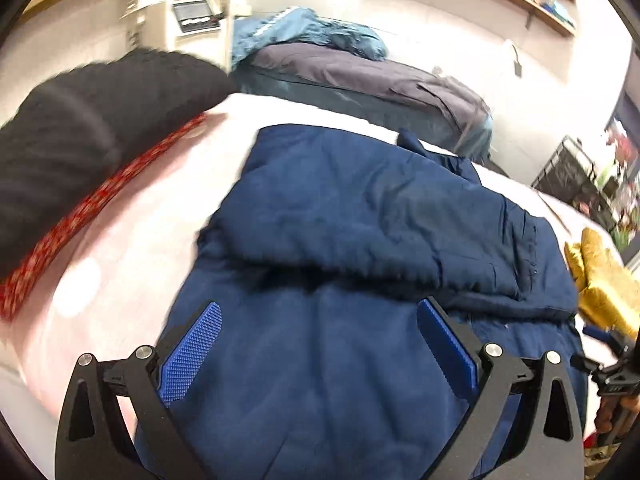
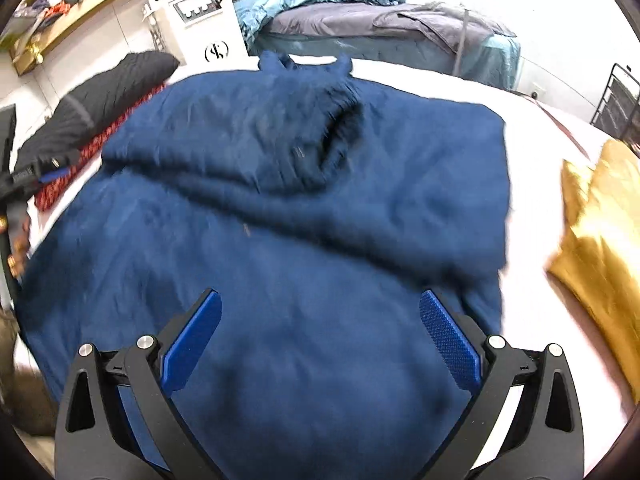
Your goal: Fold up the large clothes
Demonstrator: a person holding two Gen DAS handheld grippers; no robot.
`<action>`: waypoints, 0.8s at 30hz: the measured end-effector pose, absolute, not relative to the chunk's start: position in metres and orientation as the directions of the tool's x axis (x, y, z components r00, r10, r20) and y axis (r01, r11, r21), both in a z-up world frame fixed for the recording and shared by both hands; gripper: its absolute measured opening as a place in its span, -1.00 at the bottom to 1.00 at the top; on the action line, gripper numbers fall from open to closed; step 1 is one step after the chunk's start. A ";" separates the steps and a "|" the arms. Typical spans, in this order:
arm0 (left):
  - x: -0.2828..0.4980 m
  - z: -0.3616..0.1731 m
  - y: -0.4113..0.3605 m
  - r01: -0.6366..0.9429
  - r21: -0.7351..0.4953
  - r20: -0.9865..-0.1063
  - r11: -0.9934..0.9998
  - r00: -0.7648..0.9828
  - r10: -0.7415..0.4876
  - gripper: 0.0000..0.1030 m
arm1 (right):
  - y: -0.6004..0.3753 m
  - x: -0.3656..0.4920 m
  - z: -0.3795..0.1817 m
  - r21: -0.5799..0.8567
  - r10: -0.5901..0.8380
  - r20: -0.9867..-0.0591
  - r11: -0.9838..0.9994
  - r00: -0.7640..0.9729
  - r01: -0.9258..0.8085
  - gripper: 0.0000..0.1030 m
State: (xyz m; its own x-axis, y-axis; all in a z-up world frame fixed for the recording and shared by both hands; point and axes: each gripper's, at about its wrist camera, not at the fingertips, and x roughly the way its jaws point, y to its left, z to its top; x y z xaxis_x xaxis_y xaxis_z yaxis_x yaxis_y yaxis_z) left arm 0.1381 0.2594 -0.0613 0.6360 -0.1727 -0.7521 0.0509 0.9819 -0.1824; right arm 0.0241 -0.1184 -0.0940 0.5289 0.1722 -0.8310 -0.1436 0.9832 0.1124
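A big navy jacket (image 2: 280, 208) lies spread on the white bed (image 1: 132, 240), partly folded over itself. Both the left gripper (image 1: 318, 344) and right gripper (image 2: 320, 336) hover above it, jaws wide, holding nothing. A gold cushion (image 2: 600, 232) sits beside it.

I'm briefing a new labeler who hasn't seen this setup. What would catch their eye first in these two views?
The big navy blue garment dominates both views, spread on the pale sheet with one part folded across its middle. Both open tongs, left and right, sit above its near half, holding nothing. On the flanks lie a gold cushion to the right and a black pillow with red patterned cloth to the left.
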 end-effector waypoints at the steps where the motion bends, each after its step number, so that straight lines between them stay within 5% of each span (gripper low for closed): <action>1: 0.133 -0.063 0.267 0.043 -0.193 -0.756 0.980 0.630 -0.176 0.87 | -0.123 0.017 -0.096 0.106 0.163 -0.836 0.985 0.524 -0.136 0.91; 7: 0.102 -0.080 0.306 -0.026 -0.121 -0.817 0.992 0.570 -0.085 0.87 | -0.180 -0.029 -0.111 0.132 0.113 -0.866 0.991 0.487 0.004 0.91; 12: 0.079 -0.090 0.336 -0.092 -0.166 -0.829 0.982 0.553 -0.089 0.87 | -0.226 -0.054 -0.133 0.332 0.228 -0.866 0.928 0.446 0.169 0.91; 24: 0.041 -0.131 0.402 -0.176 -0.552 -0.768 0.815 0.489 -0.414 0.79 | -0.229 -0.095 -0.152 0.483 0.399 -0.828 0.865 0.393 0.139 0.86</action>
State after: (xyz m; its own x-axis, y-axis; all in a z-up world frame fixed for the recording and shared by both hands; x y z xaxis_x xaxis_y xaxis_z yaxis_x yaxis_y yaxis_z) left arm 0.0411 0.4023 -0.1310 0.4886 -0.4144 -0.7679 -0.1756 0.8153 -0.5517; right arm -0.0953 -0.2287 -0.1518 0.3933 0.3989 -0.8284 0.1393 0.8647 0.4826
